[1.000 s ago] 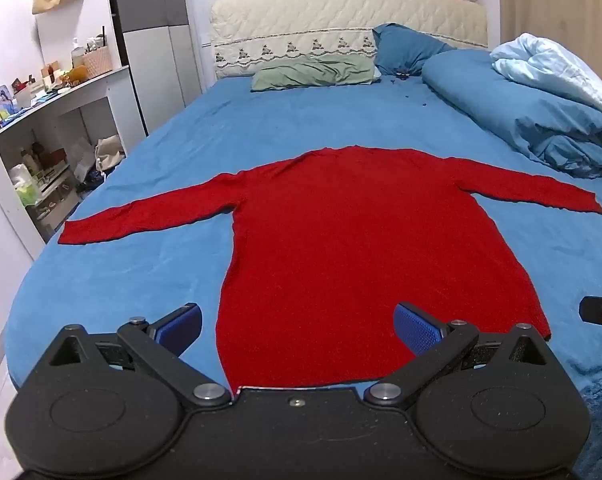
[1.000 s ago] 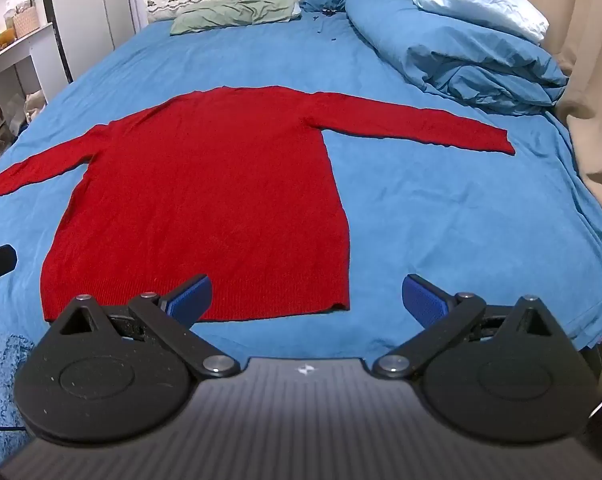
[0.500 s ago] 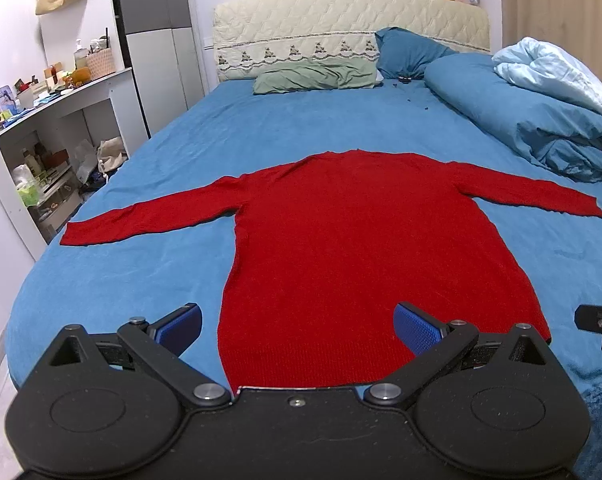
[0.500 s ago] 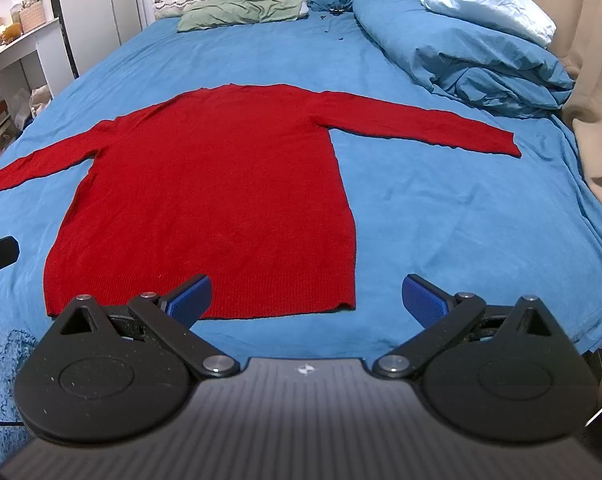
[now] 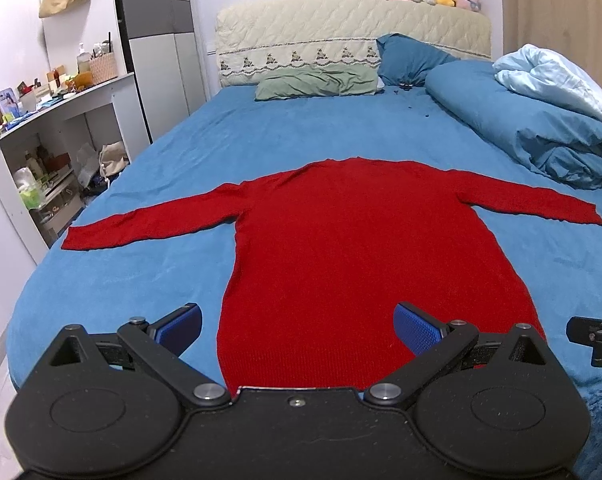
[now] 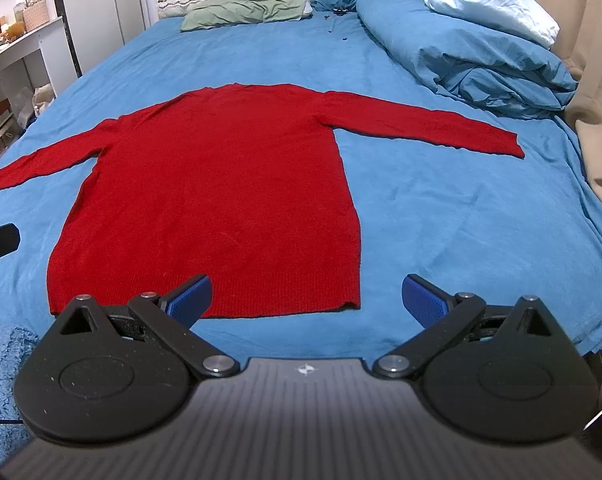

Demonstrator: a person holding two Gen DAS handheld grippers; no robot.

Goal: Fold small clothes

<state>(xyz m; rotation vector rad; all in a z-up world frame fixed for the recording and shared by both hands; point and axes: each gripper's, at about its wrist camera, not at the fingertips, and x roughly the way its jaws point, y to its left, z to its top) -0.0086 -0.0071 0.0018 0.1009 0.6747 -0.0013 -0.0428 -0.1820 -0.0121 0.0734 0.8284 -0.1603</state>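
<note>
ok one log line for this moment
red sweater flat on bed, unfolded | left hand-held gripper open | right hand-held gripper open

bed (image 5: 149,280): blue sheet
red sweater (image 5: 365,248): flat ahead of the tool, sleeves spread
pillows (image 5: 317,82): far end
duvet (image 5: 541,132): far right

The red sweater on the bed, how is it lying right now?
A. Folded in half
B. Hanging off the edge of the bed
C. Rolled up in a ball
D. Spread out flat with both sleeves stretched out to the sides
D. The red sweater lies flat on the blue bed sheet, with one sleeve reaching out to each side and no fold in it yet; both grippers are open and hold nothing.
</note>
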